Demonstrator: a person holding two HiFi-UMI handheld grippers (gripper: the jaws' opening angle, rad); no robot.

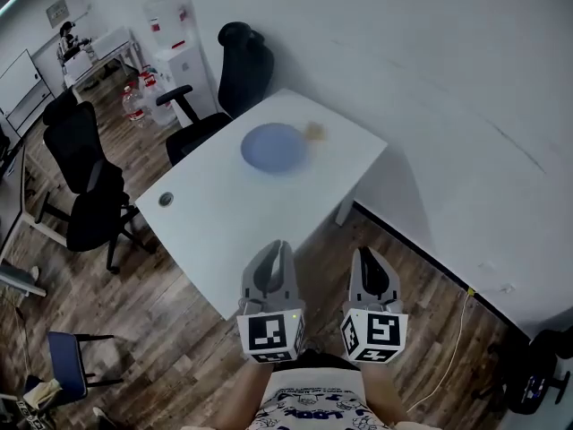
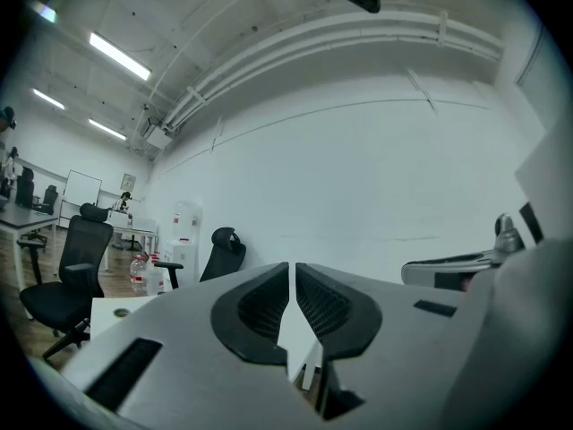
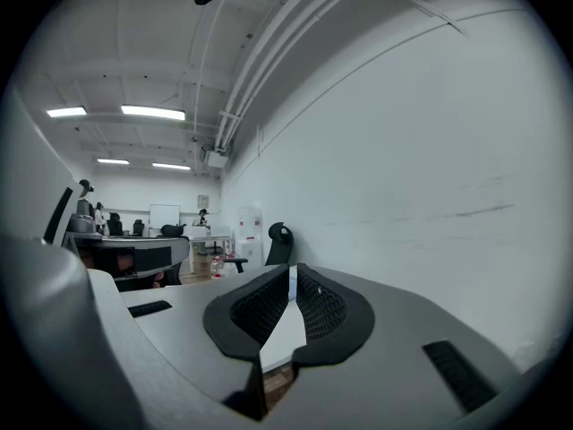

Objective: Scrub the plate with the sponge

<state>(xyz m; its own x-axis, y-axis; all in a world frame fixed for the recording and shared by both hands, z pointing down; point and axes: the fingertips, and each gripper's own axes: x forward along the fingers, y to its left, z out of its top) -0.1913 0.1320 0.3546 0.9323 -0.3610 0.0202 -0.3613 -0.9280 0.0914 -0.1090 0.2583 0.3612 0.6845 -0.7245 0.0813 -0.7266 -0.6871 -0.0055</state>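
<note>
Blue plate point(image 1: 274, 147) lies well ahead toward the table's point(image 1: 215, 213) far corner, with the sponge point(image 1: 314, 132) just beside its right rim. My left hand-held gripper point(image 1: 284, 247) and right hand-held gripper point(image 1: 368, 254) hang back at the near edge, jaws together and empty.

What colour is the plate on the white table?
Pale blue, with no pattern visible; the plate shows best in the head view.

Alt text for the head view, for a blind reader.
The left gripper and right gripper hang near the person's body, jaws shut and empty, short of a white table bearing a blue plate with a yellowish sponge beside it.
</note>
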